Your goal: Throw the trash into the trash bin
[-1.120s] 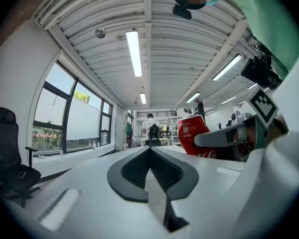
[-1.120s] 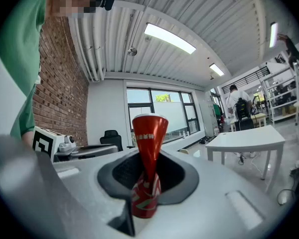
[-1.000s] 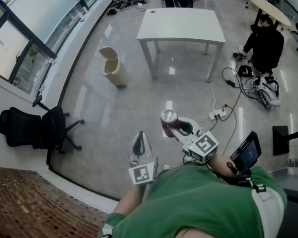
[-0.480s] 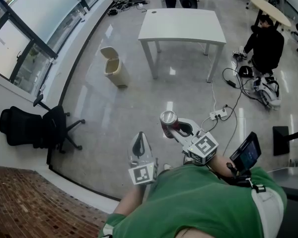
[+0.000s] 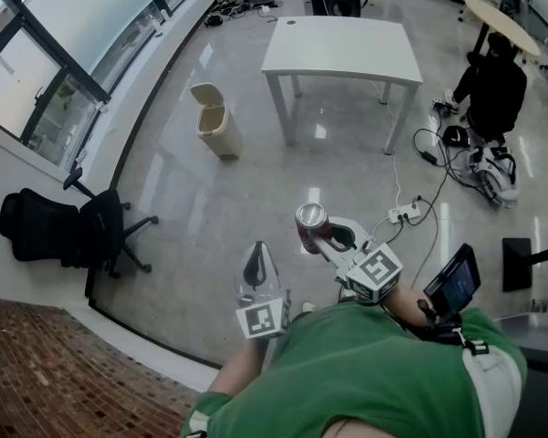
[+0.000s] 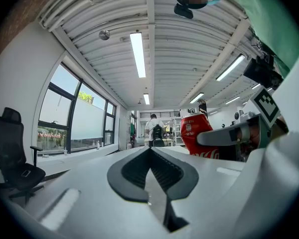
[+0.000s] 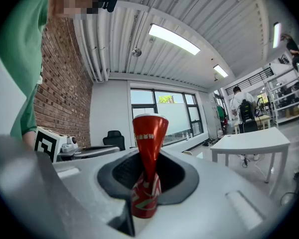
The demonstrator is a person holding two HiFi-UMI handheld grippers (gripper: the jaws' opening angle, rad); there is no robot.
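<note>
A red soda can [image 5: 310,227] is clamped upright in my right gripper [image 5: 324,235], held out in front of me at mid-height. In the right gripper view the can [image 7: 148,161] stands squeezed between the two dark pads. My left gripper [image 5: 257,268] hangs beside it on the left, jaws shut together with nothing in them; from the left gripper view the can [image 6: 198,136] shows off to the right. The beige trash bin [image 5: 216,121] with its lid tipped up stands on the floor far ahead to the left, near the white table [image 5: 343,51].
A black office chair [image 5: 68,229] stands by the window wall at left. Cables and a power strip [image 5: 405,213] lie on the floor ahead to the right. A person in black [image 5: 493,85] crouches at far right beside gear. A brick wall runs along the lower left.
The view has drifted slightly, so the bin and table sit a little to the right and lower in the picture. Both grippers keep their places and the can stays gripped.
</note>
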